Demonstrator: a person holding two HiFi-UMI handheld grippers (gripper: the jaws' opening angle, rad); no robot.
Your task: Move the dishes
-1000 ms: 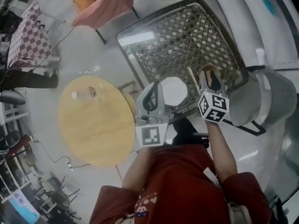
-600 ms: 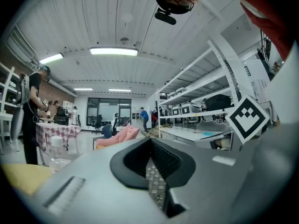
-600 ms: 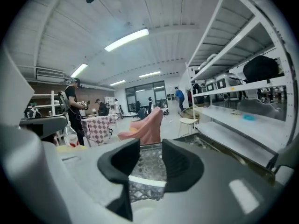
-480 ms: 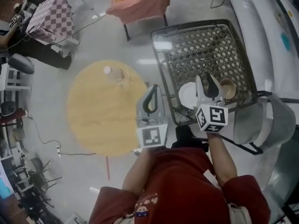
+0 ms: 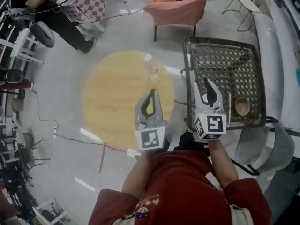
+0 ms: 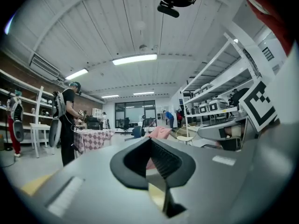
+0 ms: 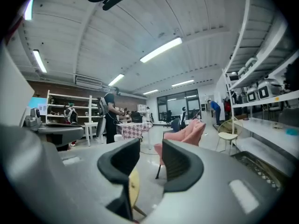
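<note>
The bowl [image 5: 242,106]: where does it sit? asks the first voice.

Second voice: On a dark mesh table [image 5: 225,62], upright, near its front edge. It lies off to the right of the right gripper [image 5: 205,86], near it but not touching.

First voice: And the grippers?

Second voice: The right gripper's jaws are spread with nothing between them. The left gripper [image 5: 151,95] has its jaws pressed together, empty, and is held over a round wooden table [image 5: 112,102], well apart from the bowl.

First voice: How would the bowl handle?

Second voice: It is small and tan, so probably light and stiff, with smooth sides that could slip. The material is too small to tell, so treat it as breakable. The rim nearest the right gripper looks like the best hold, one jaw inside and one outside.
</note>
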